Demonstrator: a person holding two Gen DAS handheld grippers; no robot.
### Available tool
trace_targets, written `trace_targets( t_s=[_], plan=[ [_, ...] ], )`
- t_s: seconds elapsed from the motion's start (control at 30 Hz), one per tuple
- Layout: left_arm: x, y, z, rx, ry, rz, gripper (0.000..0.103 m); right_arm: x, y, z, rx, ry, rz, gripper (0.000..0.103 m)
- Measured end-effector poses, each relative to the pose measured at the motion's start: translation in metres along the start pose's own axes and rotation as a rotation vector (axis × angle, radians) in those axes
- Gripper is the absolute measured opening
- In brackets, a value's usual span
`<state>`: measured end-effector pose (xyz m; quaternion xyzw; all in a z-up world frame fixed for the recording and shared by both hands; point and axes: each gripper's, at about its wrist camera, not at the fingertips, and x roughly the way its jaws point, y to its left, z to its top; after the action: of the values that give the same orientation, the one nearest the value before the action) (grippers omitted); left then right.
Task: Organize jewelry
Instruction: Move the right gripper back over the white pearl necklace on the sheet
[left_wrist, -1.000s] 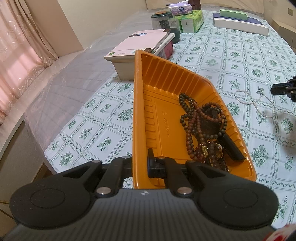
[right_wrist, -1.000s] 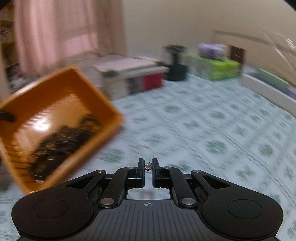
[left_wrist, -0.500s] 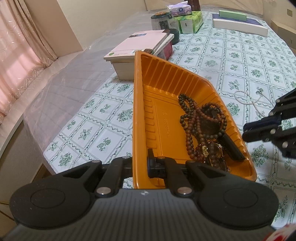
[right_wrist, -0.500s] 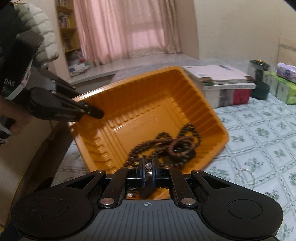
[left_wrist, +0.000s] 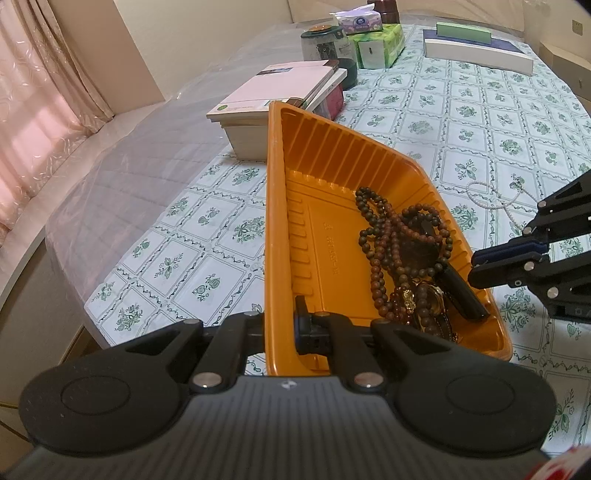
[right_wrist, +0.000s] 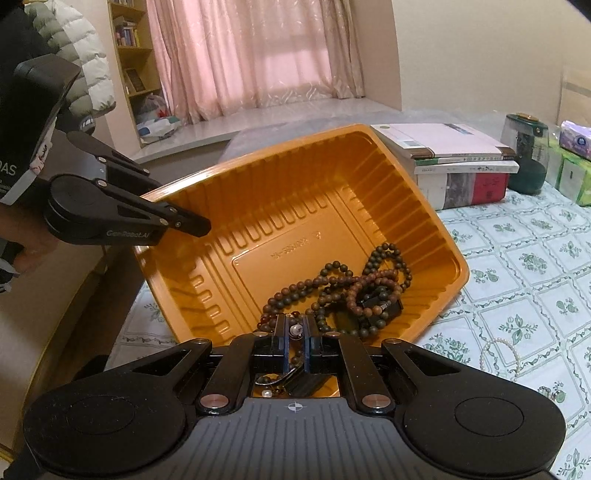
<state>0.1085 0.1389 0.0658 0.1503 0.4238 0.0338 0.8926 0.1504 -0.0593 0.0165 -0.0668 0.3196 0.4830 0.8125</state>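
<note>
An orange plastic tray (left_wrist: 332, 155) (right_wrist: 295, 177) is tipped up on its side edge over the floral tablecloth. My left gripper (left_wrist: 280, 321) (right_wrist: 201, 224) is shut on its raised rim. Brown and dark bead strings (left_wrist: 399, 254) (right_wrist: 354, 288) lie heaped in the tray's low corner with a black oblong piece. My right gripper (right_wrist: 295, 330) (left_wrist: 474, 267) hangs at the tray's low edge, shut on a small pearl piece (right_wrist: 295, 329) whose lower part dangles under the fingers. A white pearl necklace (left_wrist: 495, 199) (right_wrist: 498, 350) lies on the cloth to the right of the tray.
A stack of books (left_wrist: 280, 92) (right_wrist: 454, 155) stands just behind the tray. Farther back are a dark green jar (left_wrist: 325, 44), tissue packs (left_wrist: 376, 44) and flat boxes (left_wrist: 476, 51). The table's edge drops off left of the tray. A padded sleeve (right_wrist: 74, 74) is at far left.
My right gripper has swung left from over the tablecloth to the tray's low edge, carrying the pearl piece. The left gripper and the tilted tray have stayed where they were.
</note>
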Motion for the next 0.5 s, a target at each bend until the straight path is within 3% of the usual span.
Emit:
trace_targets(
  t_s=[0.33, 0.4, 0.47, 0.5],
  plan=[
    [0.000, 0.000, -0.001, -0.004, 0.000, -0.001, 0.006, 0.006, -0.006, 0.005, 0.042, -0.011, 0.009, 0.010],
    [0.000, 0.000, 0.000, -0.004, 0.000, -0.002, 0.006, 0.003, -0.014, 0.007, 0.094, -0.033, 0.024, 0.035],
    [0.000, 0.000, 0.000, -0.003, 0.001, -0.001, 0.006, -0.005, -0.024, 0.007, 0.146, -0.062, 0.019, 0.048],
    [0.000, 0.000, 0.000, -0.003, 0.000, -0.001, 0.006, -0.009, -0.030, 0.005, 0.170, -0.077, 0.007, 0.048]
  ],
)
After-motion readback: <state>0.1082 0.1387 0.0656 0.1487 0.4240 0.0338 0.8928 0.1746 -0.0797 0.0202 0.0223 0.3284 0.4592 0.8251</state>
